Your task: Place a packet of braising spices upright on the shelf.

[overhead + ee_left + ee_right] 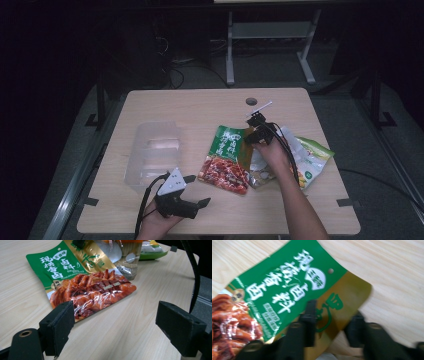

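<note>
Nearest, my left tongs [199,191] are waiting apart; my right tongs [331,322] are narrowing around the gold plastic pouch's [342,300] far edge, mid-desk, so I'm seating the pads squarely.

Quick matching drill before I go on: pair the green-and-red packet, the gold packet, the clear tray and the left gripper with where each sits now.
1. green-and-red packet
2. gold packet
3. clear tray
4. left gripper

a. between the right gripper's jaws
b. left part of the table, apart from the packets
c. flat at mid-table, partly over another packet
d. open, at the near edge

Pairs: 1-c, 2-a, 3-b, 4-d
</note>
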A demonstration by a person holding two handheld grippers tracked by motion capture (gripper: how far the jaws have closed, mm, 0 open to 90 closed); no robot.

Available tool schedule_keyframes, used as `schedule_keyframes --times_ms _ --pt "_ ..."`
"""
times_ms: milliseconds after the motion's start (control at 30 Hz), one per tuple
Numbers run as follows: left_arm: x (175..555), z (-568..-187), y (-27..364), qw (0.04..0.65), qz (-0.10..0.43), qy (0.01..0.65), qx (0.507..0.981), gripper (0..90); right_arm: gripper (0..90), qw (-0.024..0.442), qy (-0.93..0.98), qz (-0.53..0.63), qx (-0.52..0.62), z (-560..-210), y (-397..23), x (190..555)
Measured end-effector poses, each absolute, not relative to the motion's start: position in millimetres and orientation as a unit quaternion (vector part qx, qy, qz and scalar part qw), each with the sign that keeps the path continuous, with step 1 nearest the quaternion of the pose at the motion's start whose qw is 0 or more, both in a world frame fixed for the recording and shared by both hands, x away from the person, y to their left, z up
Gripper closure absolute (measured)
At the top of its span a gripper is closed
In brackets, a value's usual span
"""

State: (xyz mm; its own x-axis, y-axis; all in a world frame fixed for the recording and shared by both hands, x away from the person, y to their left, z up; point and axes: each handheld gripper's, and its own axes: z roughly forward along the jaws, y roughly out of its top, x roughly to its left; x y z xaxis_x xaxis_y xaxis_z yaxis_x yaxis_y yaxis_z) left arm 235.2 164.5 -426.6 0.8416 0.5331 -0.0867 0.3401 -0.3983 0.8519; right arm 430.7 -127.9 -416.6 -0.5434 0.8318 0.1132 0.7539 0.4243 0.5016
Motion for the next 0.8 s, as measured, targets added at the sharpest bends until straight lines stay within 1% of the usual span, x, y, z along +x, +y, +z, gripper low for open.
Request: schedule_keyframes --times_ms 33,167,467,567,600,633,667,700,733,800 --pt "236 -427 165 0.482 0.099 0.266 0.829 15.3 82.0 0.078 0.843 0.261 0.464 -414 -125 429" --pt "237 -426 166 0.486 0.092 0.273 0.825 15.3 88.2 0.077 0.847 0.273 0.450 -408 -125 425" --pt "239 -426 168 0.496 0.084 0.270 0.821 15.2 89.4 0.074 0.842 0.328 0.423 -387 -133 407" --pt "239 -427 167 0.493 0.083 0.270 0.823 15.2 89.4 0.082 0.839 0.357 0.402 -370 -137 391" --pt "239 -427 167 0.493 0.083 0.270 0.823 15.2 89.4 0.082 0.839 0.357 0.402 -370 -137 391" --pt "239 -427 166 0.491 0.083 0.268 0.824 15.2 89.4 0.088 0.838 0.371 0.390 -360 -139 382" --pt "239 -427 166 0.491 0.083 0.268 0.824 15.2 89.4 0.088 0.838 0.371 0.390 -360 -139 382" --pt "239 -427 166 0.492 0.083 0.268 0.824 15.2 89.5 0.098 0.838 0.382 0.376 -352 -141 372" --pt "239 -428 166 0.491 0.081 0.269 0.824 15.2 89.5 0.098 0.838 0.382 0.376 -352 -141 372" --pt "238 -428 165 0.489 0.083 0.266 0.827 15.2 89.5 0.106 0.838 0.394 0.363 -344 -144 360"
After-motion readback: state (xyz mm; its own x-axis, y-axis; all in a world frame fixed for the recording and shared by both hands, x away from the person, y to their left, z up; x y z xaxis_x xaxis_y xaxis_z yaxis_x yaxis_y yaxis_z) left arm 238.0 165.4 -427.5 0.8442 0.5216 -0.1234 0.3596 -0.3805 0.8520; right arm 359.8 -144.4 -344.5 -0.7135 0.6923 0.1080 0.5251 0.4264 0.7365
